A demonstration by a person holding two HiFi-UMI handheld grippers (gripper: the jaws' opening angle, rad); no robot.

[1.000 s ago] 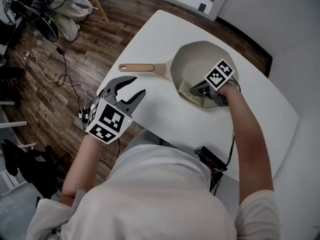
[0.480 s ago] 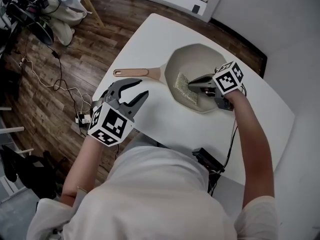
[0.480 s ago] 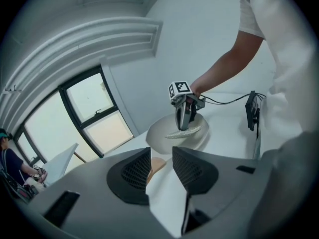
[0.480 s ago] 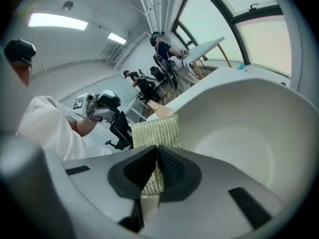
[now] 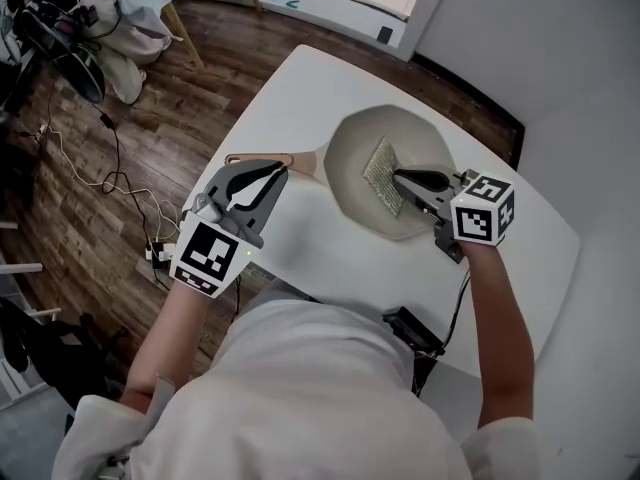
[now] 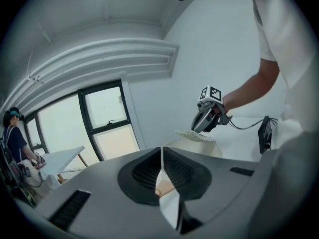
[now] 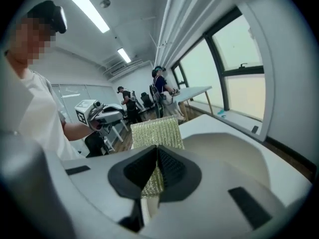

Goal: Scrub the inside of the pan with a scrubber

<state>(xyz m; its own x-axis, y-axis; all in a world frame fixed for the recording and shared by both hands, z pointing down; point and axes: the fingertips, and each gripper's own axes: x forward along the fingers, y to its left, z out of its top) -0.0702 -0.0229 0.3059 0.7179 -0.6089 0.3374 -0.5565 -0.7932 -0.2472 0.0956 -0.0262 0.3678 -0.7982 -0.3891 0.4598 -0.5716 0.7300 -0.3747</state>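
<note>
A cream pan (image 5: 350, 173) with a wooden handle (image 5: 303, 160) sits near the far edge of the smooth white desk (image 5: 300, 88). The right hand-held gripper (image 5: 398, 176) clamps a rectangular, glittery gold mesh scrubber (image 5: 378, 166) over the pan's matte interior. The left hand-held gripper (image 5: 278, 174), whose jaws have just been closing and now meet on nothing, hovers over the handle.

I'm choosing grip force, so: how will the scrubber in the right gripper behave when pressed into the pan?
The scrubber probably bends a little yet keeps its shape: pinched by one edge in the right gripper, it stands out flat above the pan. It looks light, a thin mesh pad. Its coarse weave likely resists slipping.
</note>
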